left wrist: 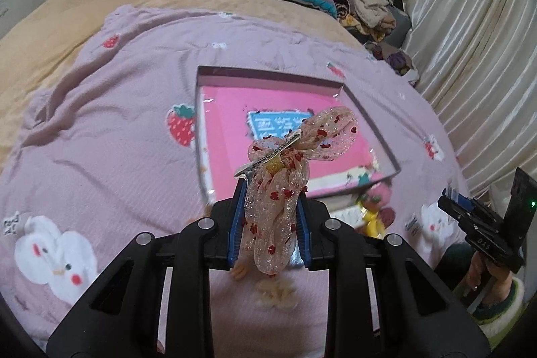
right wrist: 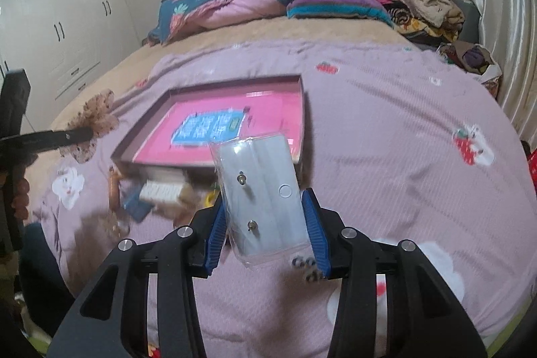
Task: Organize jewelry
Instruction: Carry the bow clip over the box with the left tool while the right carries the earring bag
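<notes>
Left wrist view: your left gripper (left wrist: 268, 217) clamps a sheer glittery bow hair clip (left wrist: 285, 170) by its tails, metal clip above the fingertips, over the lilac quilt (left wrist: 117, 130). Your right gripper (right wrist: 265, 230) pinches a clear plastic earring card (right wrist: 261, 190) upright. Beyond both lies the shallow pink-lined box (right wrist: 303, 109).

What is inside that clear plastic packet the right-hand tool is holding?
The clear packet holds a pale grey card with two small metal earring studs pinned through it. The card hides the studs' backs and anything behind it, and the right gripper jaws cover the packet's lower edges.
</notes>
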{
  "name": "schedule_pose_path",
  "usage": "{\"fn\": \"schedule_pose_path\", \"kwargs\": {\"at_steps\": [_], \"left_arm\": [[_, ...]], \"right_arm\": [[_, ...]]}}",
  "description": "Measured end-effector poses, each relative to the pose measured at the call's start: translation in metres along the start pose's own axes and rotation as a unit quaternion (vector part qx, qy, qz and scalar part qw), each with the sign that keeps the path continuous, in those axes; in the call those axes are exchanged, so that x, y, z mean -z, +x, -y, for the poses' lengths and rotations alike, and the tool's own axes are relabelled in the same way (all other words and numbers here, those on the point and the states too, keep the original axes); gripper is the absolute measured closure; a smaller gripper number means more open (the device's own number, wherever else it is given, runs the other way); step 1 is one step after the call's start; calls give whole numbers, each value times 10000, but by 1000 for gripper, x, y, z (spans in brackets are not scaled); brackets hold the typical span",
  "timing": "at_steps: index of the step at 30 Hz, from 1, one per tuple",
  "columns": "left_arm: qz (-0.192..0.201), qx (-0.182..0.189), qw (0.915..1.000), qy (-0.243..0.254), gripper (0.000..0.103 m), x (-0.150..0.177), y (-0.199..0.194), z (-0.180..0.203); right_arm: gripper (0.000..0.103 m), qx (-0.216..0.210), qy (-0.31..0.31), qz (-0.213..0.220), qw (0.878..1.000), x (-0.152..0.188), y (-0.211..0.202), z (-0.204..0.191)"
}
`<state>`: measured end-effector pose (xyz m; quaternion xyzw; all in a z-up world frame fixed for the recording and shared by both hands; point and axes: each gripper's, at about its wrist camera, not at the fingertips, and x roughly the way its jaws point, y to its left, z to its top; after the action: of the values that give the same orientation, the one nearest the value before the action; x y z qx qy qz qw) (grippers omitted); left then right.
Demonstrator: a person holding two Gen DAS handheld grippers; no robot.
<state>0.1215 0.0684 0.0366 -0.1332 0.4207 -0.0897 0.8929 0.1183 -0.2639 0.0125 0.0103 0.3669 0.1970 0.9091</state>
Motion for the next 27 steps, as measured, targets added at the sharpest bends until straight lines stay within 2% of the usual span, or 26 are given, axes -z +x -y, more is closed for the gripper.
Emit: {"fn": "schedule_pose_path", "kwargs": {"at_steps": [7,13,20,27], "left_arm": [[-37,379,9989,-288,84,-19,17,-2],[-94,502,9976,-470,84,-30,35,-7],[-42,251,9985,-491,84,-38,58,-12],[149,-201,9991,-351,83,-38,82,-16]], "right_arm": [[61,46,22,300,9995,-37,4,6],[61,60,35,334,9994,-60,23,5],[61,50,33,163,9998,-79,56,4],[61,54,90,-75,9999,-91,95,4]]}}
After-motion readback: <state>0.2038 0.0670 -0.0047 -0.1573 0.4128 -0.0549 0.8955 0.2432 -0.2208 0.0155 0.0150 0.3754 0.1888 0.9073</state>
